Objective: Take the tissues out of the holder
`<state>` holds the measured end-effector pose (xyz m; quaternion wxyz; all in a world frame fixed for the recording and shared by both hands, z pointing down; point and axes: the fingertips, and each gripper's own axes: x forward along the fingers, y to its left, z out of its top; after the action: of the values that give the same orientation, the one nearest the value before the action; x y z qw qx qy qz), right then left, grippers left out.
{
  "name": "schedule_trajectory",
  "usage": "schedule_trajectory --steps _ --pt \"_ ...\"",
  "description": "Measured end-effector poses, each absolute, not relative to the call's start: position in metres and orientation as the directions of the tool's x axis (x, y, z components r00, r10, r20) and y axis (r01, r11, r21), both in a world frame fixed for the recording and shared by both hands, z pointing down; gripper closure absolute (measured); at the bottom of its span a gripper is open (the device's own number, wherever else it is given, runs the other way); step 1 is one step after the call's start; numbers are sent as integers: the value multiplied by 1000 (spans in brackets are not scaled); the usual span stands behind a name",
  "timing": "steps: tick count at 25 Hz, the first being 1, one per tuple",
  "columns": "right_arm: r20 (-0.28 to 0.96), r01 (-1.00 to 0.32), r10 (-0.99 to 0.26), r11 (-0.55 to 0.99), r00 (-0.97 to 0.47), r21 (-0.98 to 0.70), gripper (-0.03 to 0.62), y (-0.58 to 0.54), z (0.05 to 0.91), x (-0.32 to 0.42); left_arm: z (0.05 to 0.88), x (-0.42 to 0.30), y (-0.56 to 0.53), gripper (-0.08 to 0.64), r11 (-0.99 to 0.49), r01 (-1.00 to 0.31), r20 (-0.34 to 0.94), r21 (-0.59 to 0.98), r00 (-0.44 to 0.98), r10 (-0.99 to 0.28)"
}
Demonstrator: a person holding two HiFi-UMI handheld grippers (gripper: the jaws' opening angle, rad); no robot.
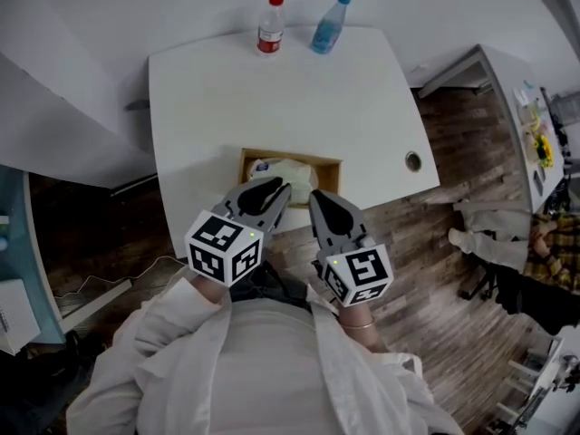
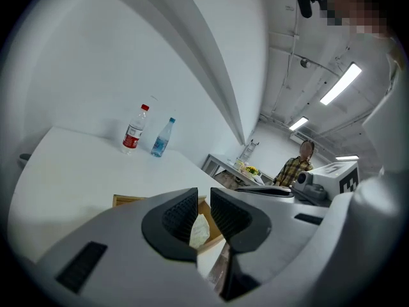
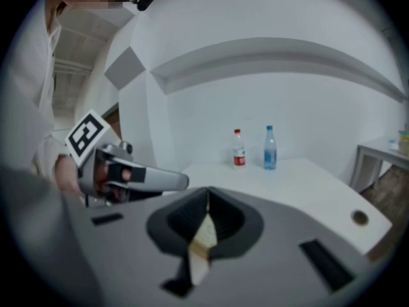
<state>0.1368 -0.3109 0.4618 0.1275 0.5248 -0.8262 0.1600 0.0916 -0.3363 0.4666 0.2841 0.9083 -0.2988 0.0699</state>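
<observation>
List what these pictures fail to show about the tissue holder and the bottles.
- Near side of the holder and part of the tissues: head view, covered by the left hand-held gripper and right hand-held gripper.
- Right gripper view: holder mostly behind that gripper's own jaws.
- Print on the red-capped bottle and blue bottle: too small everywhere.

Right gripper (image 3: 207, 196) pinched closed, red-capped bottle (image 3: 238, 149) beside blue bottle (image 3: 270, 148) beyond

White long-sleeved jacket (image 1: 172, 352) hanging open over a pale top, thin bracelet (image 1: 357, 325) on the right wrist, grey left gripper (image 1: 275, 188) and right gripper (image 1: 318, 199), black ribbed pads (image 2: 176, 213), white cubes (image 1: 224, 247) with black square markers, small green lights
</observation>
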Motion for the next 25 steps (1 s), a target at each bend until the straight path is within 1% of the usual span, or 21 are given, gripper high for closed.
schedule_trajectory --steps 7,17,20,25 --pt "432 -896 -787 408 -441 -173 581 -311 480 133 482 92 -340 480 -642 -584 329 496 811 -483" --pt "515 -830 -666 523 -540 -193 581 -312 499 129 498 92 -339 480 -579 -619 355 531 782 -511" --pt "532 -817 -644 548 -549 -180 581 -315 502 131 502 93 -338 480 -560 -623 359 546 778 -516" --pt "544 -825 -659 553 -519 -117 581 -324 502 136 511 91 -336 480 -535 -632 369 561 770 -521"
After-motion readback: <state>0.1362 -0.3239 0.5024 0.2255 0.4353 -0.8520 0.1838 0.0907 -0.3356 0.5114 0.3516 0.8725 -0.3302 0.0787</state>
